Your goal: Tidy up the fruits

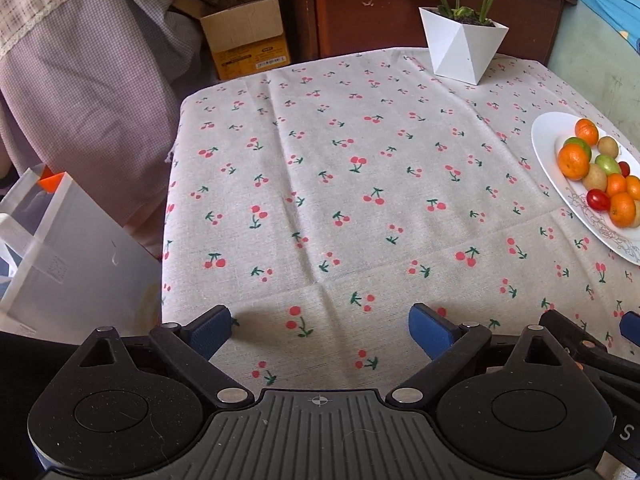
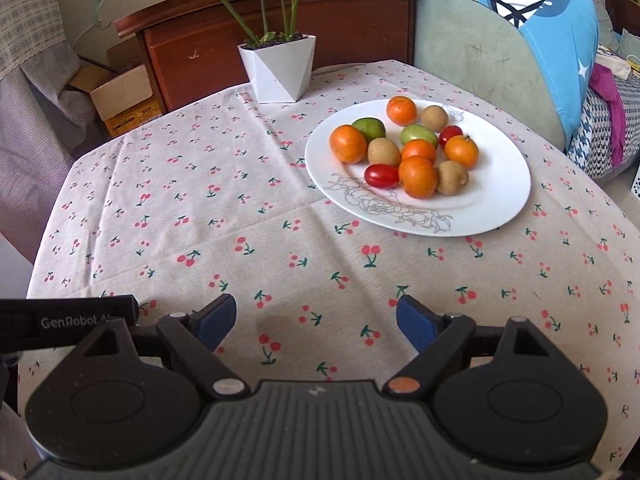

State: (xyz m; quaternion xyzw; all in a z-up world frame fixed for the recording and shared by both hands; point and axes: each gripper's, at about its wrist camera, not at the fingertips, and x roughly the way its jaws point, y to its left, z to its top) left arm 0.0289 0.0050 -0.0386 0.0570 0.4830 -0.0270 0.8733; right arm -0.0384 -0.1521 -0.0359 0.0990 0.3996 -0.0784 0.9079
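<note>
Both grippers hang over the near edge of the table with nothing in them. The left gripper (image 1: 320,330) has its blue pads spread wide over bare cloth, and the right gripper (image 2: 316,320) is just as wide open, empty too. Beyond them is the cherry-print tablecloth (image 2: 200,208). The fruits (image 2: 404,148), oranges, green ones, brownish ones and small red ones, sit piled on a white plate (image 2: 492,200) well ahead of the right gripper. A white plant pot (image 2: 276,68) stands at the far edge.
</note>
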